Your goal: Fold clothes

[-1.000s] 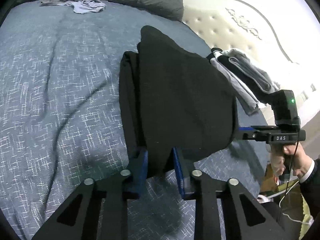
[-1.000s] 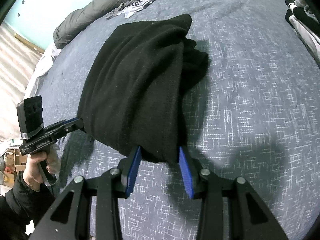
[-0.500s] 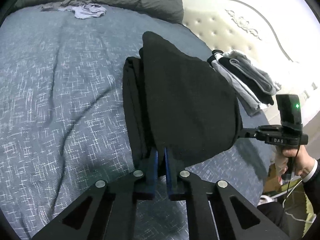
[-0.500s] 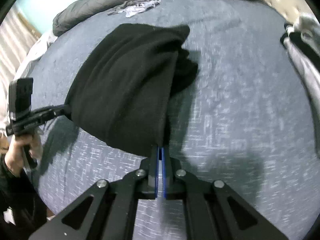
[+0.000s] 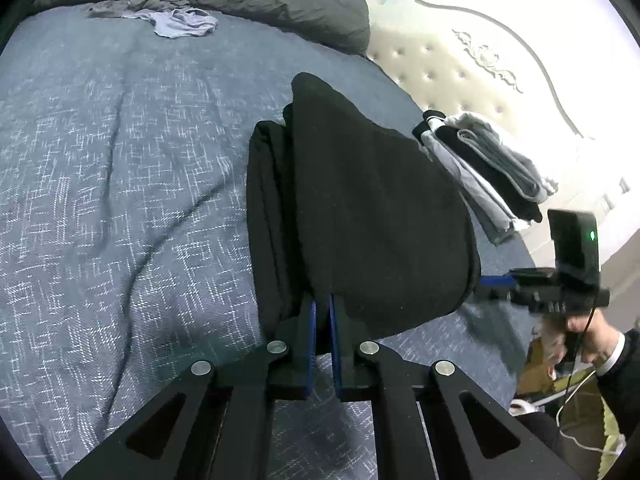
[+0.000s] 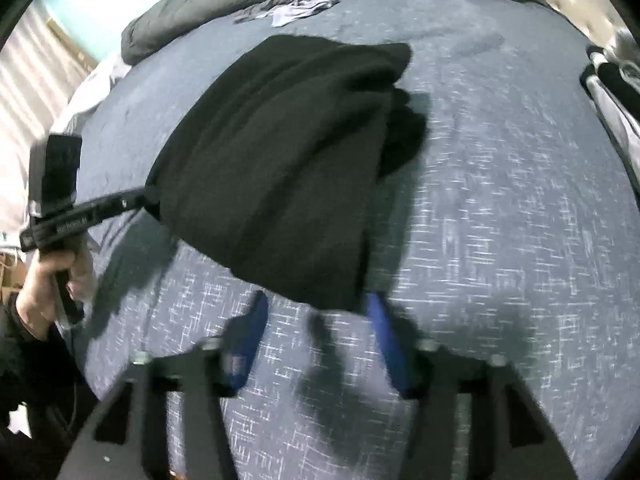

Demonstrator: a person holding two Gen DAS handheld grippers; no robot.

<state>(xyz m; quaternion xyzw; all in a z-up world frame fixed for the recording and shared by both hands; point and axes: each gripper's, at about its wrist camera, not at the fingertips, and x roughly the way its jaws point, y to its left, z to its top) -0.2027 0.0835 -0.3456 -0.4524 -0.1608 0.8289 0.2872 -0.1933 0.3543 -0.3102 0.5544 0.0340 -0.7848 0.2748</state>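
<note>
Left gripper (image 5: 322, 312): clenched on the near corner of the black garment (image 5: 360, 216).
Right gripper (image 6: 316, 320): its blue fingers (image 6: 378, 316) stand wide apart, released, just at the garment's edge (this view is blurred).
Black garment: folded, lifted at the near edge, the far end lying on the blue bedspread (image 5: 112, 168).
Folded clothes (image 5: 484, 168): stacked beside the headboard (image 5: 448, 68).
Grey underwear (image 5: 180, 24): far on the bed, well apart.
</note>
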